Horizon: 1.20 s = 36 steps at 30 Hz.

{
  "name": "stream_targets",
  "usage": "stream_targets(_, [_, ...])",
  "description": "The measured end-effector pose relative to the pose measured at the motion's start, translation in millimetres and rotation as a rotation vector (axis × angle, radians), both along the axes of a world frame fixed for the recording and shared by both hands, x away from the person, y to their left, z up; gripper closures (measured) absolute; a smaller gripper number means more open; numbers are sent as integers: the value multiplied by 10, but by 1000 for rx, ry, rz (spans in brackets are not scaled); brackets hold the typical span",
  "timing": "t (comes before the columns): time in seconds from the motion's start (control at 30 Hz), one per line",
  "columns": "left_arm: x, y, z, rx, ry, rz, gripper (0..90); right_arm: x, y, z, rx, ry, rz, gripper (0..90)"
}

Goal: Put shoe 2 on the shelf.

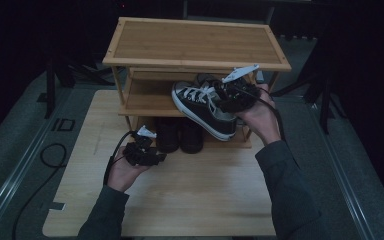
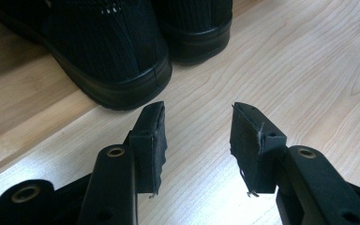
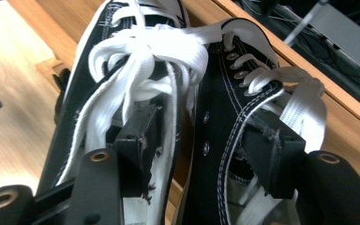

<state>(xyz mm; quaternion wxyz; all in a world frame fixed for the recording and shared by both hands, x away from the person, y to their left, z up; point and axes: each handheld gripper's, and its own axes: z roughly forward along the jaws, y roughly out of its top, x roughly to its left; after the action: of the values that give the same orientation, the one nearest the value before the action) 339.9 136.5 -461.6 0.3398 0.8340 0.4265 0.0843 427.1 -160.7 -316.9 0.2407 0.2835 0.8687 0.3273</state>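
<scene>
The right gripper (image 3: 194,154) – jaws spread loosely astride two black canvas sneakers (image 3: 168,93) on the bamboo shoe rack's (image 1: 195,42) middle shelf; left gripper (image 2: 199,145) gapes empty below it.

We see black cloth sneakers (image 3: 225,140) with flat white laces (image 3: 150,51) and shiny metal eyelets. The shelf (image 1: 195,42) and table (image 1: 195,200) look like smooth, pale wood.

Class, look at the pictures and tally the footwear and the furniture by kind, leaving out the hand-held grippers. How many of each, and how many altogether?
Black-and-white lace-up sneakers: 2
Plain black shoes: 2
Wooden shoe rack: 1
Total: 5
</scene>
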Motion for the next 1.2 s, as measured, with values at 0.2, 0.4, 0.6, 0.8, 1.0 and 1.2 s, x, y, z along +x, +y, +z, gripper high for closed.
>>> stream_targets(0.2, [26,-14,11,-4,2,-1,559,-28,-44,40,5,-1,25,440])
stream_targets(0.4, [38,-41,40,-4,-3,-6,567,-78,-118,114,29,-14,38,457])
stream_targets(0.6, [70,-66,85,-2,-5,-14,573,-119,-174,160,36,-9,63,536])
stream_targets(0.8, [132,-80,144,-6,-6,-22,603,-178,-212,194,25,-35,87,673])
stream_targets(1.0, [168,-116,219,12,-26,-32,647,-235,-244,218,21,-28,117,843])
stream_targets(1.2, [218,-175,293,28,-49,-34,726,-288,-280,231,11,-27,127,897])
